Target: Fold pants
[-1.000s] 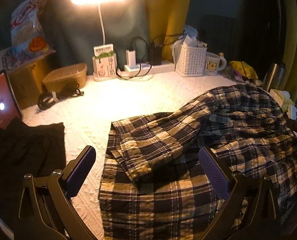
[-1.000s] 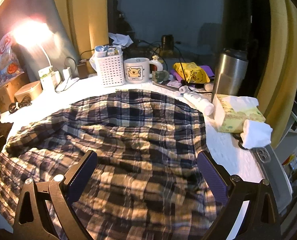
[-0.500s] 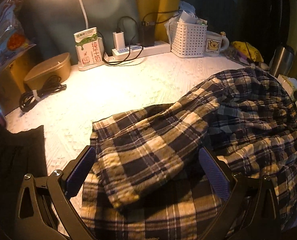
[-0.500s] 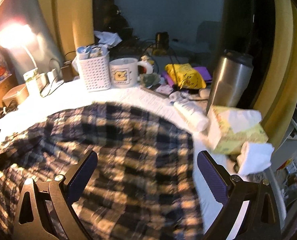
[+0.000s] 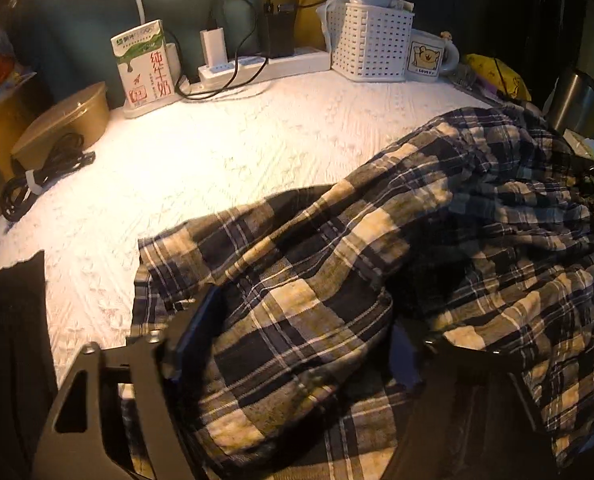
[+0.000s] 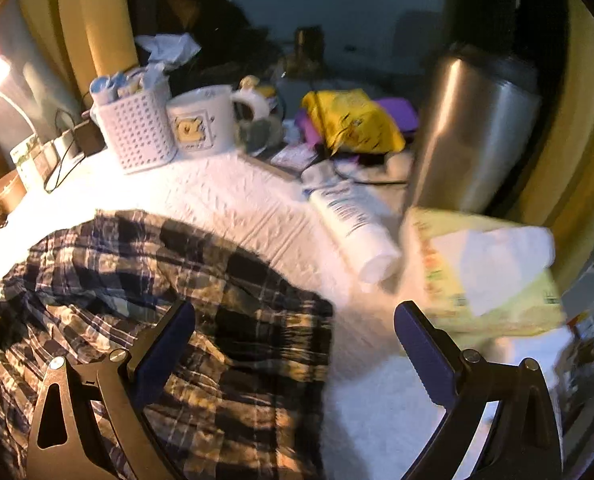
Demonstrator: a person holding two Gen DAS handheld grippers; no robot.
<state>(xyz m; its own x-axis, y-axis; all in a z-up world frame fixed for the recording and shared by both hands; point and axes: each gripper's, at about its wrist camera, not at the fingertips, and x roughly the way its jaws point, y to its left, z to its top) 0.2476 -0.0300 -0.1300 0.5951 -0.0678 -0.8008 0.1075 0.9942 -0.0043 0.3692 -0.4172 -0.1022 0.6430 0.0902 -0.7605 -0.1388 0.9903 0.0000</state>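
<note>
Since a second ago we have brought the left gripper down and forward into the plaid pants, and its jaws, then spread wide above the cloth, now stand narrower with a thick fold of pant leg bunched between them; they look closed on that fold, though the right jaw is mostly sunk in the fabric. Our right gripper has swung toward the desk's right side: before, both its jaws framed only plaid, now its left jaw lies over the pants' edge and its right jaw over the bare white desk cover. Those jaws are spread wide, holding nothing.

Ahead of the left jaws the pants lie crumpled on the desk, one leg folded over the other, the bulk heaped to the right. In the blurred right wrist view the fabric ends midway between the jaws, with a white tube and tissue pack beyond the right jaw.
</note>
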